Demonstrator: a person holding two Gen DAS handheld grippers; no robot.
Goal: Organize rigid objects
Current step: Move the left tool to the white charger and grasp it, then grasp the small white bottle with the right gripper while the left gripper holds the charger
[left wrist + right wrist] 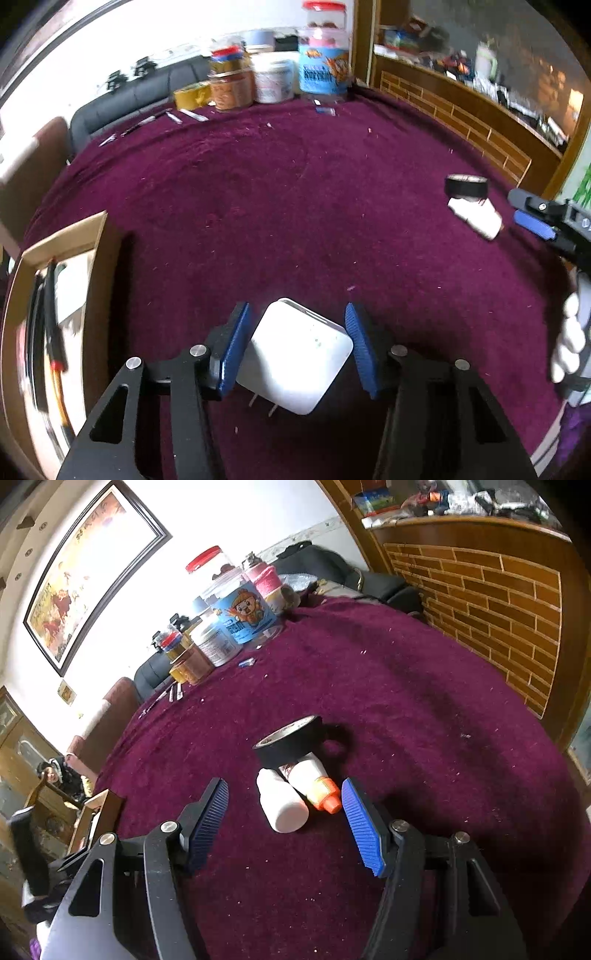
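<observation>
A white square plug adapter [297, 354] lies on the purple cloth between the open blue pads of my left gripper [298, 314]; the left pad touches or nearly touches it. My right gripper [284, 790] is open around a white bottle [282, 806] and an orange-capped glue bottle [316, 781], not closed on them. A black tape roll [290, 742] lies just beyond them. In the left wrist view the tape roll [466, 185], white bottle [476, 218] and right gripper [532, 216] sit at the far right.
An open cardboard box [55, 317] with items inside stands at the left edge. Jars and tubs [280, 70] crowd the table's far edge, with small metal tools [173, 118] beside them. A brick-patterned wooden counter [491, 602] borders the right side.
</observation>
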